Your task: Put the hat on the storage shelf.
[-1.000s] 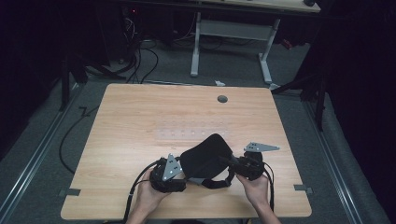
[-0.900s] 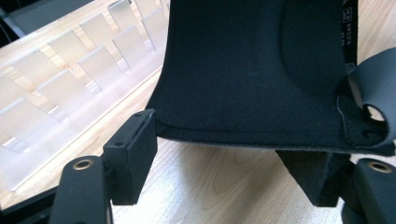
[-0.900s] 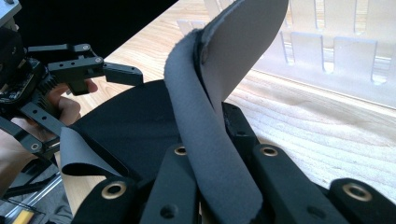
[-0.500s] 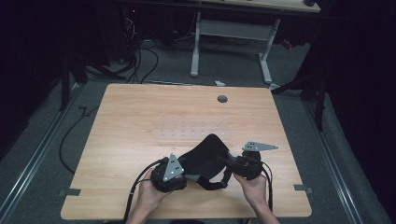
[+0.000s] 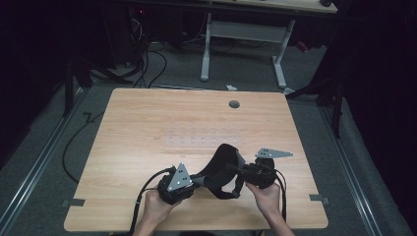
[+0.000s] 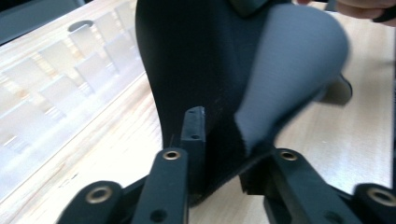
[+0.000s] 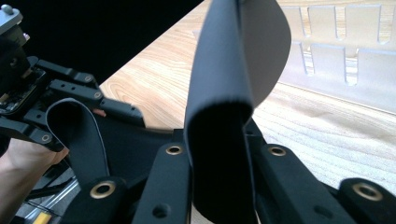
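A black neoprene-like band [image 5: 220, 166] with a grey inner face arches up between my two grippers near the table's front edge. My left gripper [image 5: 195, 181] is shut on its left end. In the left gripper view the band [image 6: 201, 60] rises from between the jaws and shows its grey side [image 6: 289, 70]. My right gripper [image 5: 235, 170] is shut on the right end. In the right gripper view a folded edge of the band [image 7: 219, 116] is pinched by the right gripper [image 7: 219, 156]. A black strap loop [image 7: 77, 133] hangs to the left, with the left gripper [image 7: 32, 93] behind it.
The wooden table [image 5: 147, 123] has a faint clear slotted plate [image 5: 204, 138] at its middle and a round cable hole [image 5: 234, 104] near the far edge. Cables trail from both grippers off the front edge. Another desk's legs [image 5: 206, 44] stand beyond.
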`<state>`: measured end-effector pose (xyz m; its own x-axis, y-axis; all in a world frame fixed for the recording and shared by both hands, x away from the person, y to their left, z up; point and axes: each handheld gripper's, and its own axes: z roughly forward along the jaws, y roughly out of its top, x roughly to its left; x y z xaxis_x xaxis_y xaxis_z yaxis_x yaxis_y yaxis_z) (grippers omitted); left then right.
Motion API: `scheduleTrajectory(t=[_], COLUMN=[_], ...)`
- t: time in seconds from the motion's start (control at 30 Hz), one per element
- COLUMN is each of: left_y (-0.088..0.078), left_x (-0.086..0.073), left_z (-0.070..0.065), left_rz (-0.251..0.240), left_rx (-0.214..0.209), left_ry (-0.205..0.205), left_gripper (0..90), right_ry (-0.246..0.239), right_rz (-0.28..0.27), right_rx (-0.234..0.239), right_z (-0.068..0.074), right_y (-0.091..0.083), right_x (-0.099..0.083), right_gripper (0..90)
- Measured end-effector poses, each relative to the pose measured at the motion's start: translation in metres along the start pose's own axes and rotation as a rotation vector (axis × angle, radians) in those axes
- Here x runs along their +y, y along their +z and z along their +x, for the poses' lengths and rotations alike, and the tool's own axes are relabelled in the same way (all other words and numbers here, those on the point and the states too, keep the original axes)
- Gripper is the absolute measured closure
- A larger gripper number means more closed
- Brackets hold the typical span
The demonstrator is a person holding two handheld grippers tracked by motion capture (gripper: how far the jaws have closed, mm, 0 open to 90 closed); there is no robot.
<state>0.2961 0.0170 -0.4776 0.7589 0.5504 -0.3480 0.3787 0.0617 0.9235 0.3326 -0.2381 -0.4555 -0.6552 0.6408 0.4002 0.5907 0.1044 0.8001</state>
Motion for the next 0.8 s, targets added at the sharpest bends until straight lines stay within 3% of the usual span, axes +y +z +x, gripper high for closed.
scheduleTrajectory(t=[0.17,0.37,0.5,0.63,0.8], left_y=[-0.003,-0.004,-0.004,-0.006,-0.015], left_x=[0.001,0.004,0.006,0.01,0.018], left_z=[-0.001,-0.006,-0.006,-0.003,0.003], left_rz=[0.018,0.033,0.036,0.017,-0.026], left_rx=[-0.046,-0.069,-0.063,-0.043,-0.035], left_ry=[-0.008,-0.011,-0.021,-0.028,-0.055], left_gripper=[85.2,86.5,86.6,86.6,86.6], right_ry=[0.012,0.018,0.03,0.04,0.028], right_rz=[0.016,-0.008,-0.066,-0.11,-0.077], right_rx=[-0.005,-0.003,0.017,0.002,-0.053], right_z=[-0.004,-0.007,-0.012,-0.015,-0.021], right_y=[0.002,0.001,-0.008,-0.019,-0.02], right_x=[0.0,-0.001,-0.002,-0.005,-0.017], right_gripper=[75.4,65.7,54.2,50.2,47.6])
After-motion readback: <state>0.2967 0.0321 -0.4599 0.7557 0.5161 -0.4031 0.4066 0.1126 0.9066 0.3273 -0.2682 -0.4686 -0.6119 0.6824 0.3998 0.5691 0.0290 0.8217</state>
